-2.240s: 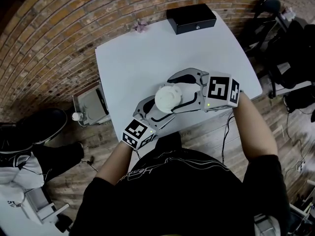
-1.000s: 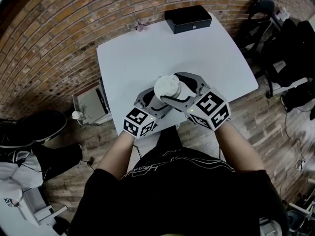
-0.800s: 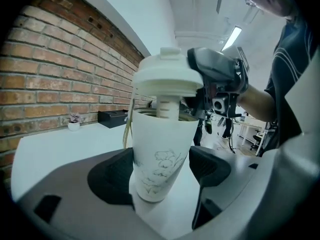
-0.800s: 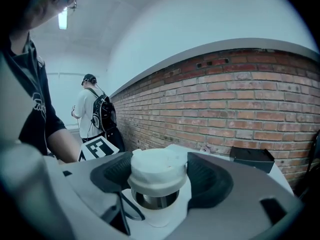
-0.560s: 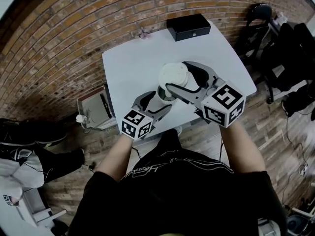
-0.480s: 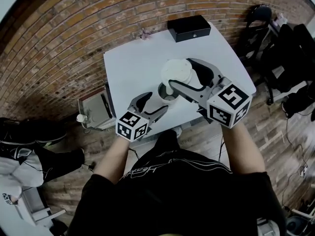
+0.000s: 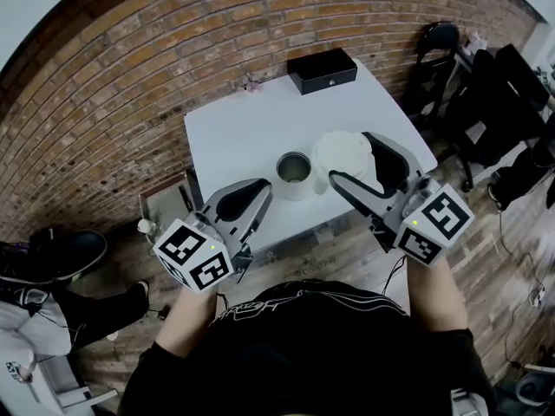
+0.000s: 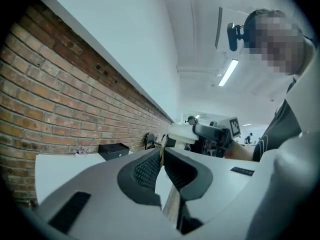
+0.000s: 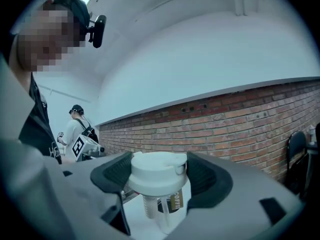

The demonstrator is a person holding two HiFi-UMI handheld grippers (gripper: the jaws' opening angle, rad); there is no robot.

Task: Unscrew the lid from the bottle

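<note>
From the head view we see only the top of the bottle (image 7: 293,175). It stands upright and open on the white surface (image 7: 234,128), showing a round metallic rim and a dark mouth, and its pale wall is foreshortened, so we cannot make out its height. The lid (image 7: 343,152) is off it and sits just to the right, clamped between the jaws of the right gripper (image 7: 350,158). It is a smooth white plastic disc with a raised spout. The lower jaw overlaps its near edge, and the lid itself overlaps part of the bottle's right side.

In the right gripper view the dark, finely ribbed pads press on both sides of the lid, and a short white stem hangs beneath it. Behind the stem is a label with print, which is partly hidden and too cut off for us to read fully.

The left gripper (image 8: 161,152) has its jaws together with nothing between them. Its ribbed black pads meet at a thin seam in grey moulded shells. In the head view its tips lie near the bottle without touching it.

A matte black box (image 7: 323,69) sits at the far edge of the surface, against the brick wall (image 7: 130,68). A small pinkish object (image 7: 251,83) beside it is too small for us to identify.
</note>
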